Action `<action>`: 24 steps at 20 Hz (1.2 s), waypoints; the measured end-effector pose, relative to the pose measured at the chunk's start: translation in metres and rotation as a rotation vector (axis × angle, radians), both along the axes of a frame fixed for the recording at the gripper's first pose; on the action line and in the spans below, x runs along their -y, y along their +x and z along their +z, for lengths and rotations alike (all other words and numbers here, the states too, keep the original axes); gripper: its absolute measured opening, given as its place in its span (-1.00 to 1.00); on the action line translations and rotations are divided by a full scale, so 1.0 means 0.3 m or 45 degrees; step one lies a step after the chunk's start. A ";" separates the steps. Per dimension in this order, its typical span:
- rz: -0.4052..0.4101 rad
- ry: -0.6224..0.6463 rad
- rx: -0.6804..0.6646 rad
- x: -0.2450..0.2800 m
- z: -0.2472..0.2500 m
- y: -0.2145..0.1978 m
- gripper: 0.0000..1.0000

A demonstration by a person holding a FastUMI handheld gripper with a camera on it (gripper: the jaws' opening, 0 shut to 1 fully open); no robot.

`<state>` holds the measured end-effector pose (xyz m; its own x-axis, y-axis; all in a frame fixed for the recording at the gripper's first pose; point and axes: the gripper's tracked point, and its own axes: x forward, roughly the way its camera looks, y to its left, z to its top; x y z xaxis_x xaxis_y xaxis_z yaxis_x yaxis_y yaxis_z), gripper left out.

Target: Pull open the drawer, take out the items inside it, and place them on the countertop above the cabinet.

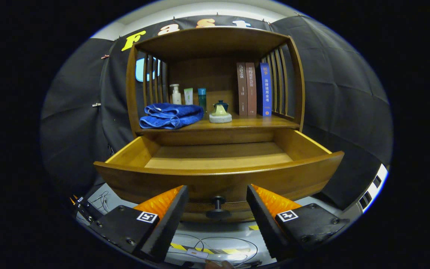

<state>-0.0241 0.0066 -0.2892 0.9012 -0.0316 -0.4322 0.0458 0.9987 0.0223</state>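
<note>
- One drawer (218,160), pulled out, its floor bare; knob (218,206) between the fingers, untouched.
- Tongs (217,196): spread wide, holding nothing.
- Counter (271,122): towel (171,115), teapot (220,111), books (254,89).

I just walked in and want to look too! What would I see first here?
First, the big wooden drawer, pulled wide open below the shelf, its visible floor bare. Its dark knob sits between the open fingers of the hand-held gripper, untouched. On the countertop above lie a folded blue towel, a small lidded teacup beside it, and three upright books further along.
</note>
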 end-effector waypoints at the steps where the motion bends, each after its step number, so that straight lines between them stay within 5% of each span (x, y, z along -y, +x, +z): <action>1: -0.005 0.006 -0.003 0.006 -0.007 0.010 1.00; 12: -0.012 0.009 0.003 0.004 -0.018 0.076 1.00; 24: -0.023 0.026 0.019 0.019 -0.070 0.490 1.00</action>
